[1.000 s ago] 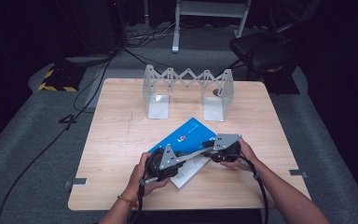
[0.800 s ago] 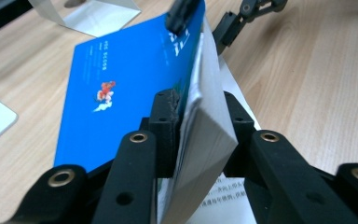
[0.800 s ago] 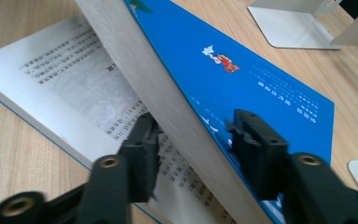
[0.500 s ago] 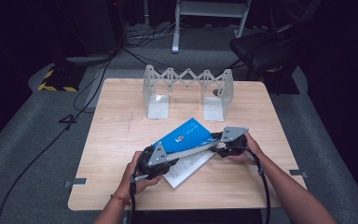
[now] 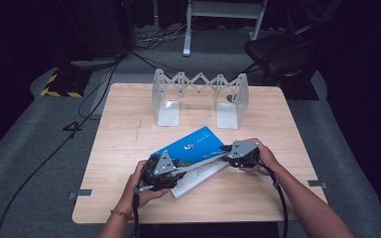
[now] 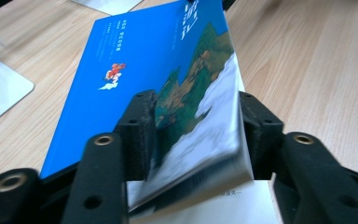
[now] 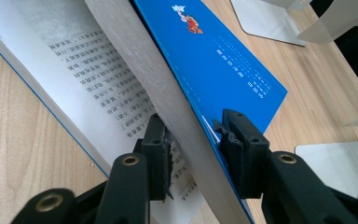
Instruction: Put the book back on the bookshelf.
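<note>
A blue paperback book (image 5: 193, 148) lies open near the middle of the pale wooden desk (image 5: 129, 119), toward its front edge, its long axis slanting from the front left up toward the back right. The glossy blue cover and a wad of pages are lifted off the flat white printed pages beneath. The left claw (image 5: 176, 166) straddles the lower end of that lifted part; its black jaws have just been opening, and in the left gripper view (image 6: 193, 135) they stand either side of the cover with a gap, so released. The right claw (image 5: 224, 148) takes the far end; its jaws have just been closing, and the right gripper view (image 7: 193, 149) shows them clenched on the cover and thin sheaf of pages. Behind the book, near the back edge, stands a clear plastic folding rack (image 5: 198, 94) with a zigzag back.
</note>
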`<state>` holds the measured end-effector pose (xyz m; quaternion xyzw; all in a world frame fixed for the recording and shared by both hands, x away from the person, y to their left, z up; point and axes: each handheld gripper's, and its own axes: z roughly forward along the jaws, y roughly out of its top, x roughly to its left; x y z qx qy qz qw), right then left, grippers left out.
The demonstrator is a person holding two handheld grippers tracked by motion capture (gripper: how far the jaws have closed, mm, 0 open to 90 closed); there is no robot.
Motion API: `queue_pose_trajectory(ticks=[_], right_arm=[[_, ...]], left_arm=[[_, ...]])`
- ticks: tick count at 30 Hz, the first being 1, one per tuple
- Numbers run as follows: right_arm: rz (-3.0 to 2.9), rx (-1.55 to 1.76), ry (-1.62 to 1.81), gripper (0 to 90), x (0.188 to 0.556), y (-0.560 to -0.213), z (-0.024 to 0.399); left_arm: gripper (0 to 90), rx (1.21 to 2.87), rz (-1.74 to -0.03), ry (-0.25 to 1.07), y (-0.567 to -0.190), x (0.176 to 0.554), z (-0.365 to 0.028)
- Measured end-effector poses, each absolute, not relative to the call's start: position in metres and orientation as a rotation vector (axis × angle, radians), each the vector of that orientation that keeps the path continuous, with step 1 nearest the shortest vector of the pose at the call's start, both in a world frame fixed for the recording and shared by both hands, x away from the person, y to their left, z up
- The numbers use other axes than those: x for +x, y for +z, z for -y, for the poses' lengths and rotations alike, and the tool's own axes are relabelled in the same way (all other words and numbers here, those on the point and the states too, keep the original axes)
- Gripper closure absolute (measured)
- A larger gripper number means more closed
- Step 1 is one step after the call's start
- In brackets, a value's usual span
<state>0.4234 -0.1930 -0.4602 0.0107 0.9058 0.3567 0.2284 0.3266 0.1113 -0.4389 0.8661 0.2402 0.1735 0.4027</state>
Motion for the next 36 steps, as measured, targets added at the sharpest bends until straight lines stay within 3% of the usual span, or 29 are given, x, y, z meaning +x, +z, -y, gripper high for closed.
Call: queue_pose_trajectory(ticks=[11, 14, 16, 24, 31, 36], right_arm=[[-2.482, -0.003, 0.944, 66.0, 0.413, -0.458, 0.186], [-2.484, 0.001, 0.944, 66.0, 0.413, -0.457, 0.186], [-2.478, 0.003, 0.949, 65.9, 0.414, -0.454, 0.186], [-2.488, 0.006, 0.94, 65.9, 0.413, -0.454, 0.183], [-2.523, 0.068, 1.077, 55.7, 0.423, -0.458, 0.186], [-2.547, 0.107, 1.224, 53.8, 0.435, -0.464, 0.2]], left_arm=[[56.3, 2.243, -0.626, 0.478, -0.442, 0.328, -0.094], [43.6, 2.26, -0.638, 0.504, -0.442, 0.327, -0.091], [42.4, 2.281, -0.642, 0.529, -0.443, 0.326, -0.089], [68.6, 2.307, -0.595, 0.628, -0.443, 0.329, -0.094], [70.8, 2.28, -0.588, 0.539, -0.447, 0.336, -0.107], [71.2, 2.256, -0.584, 0.5, -0.448, 0.34, -0.114]])
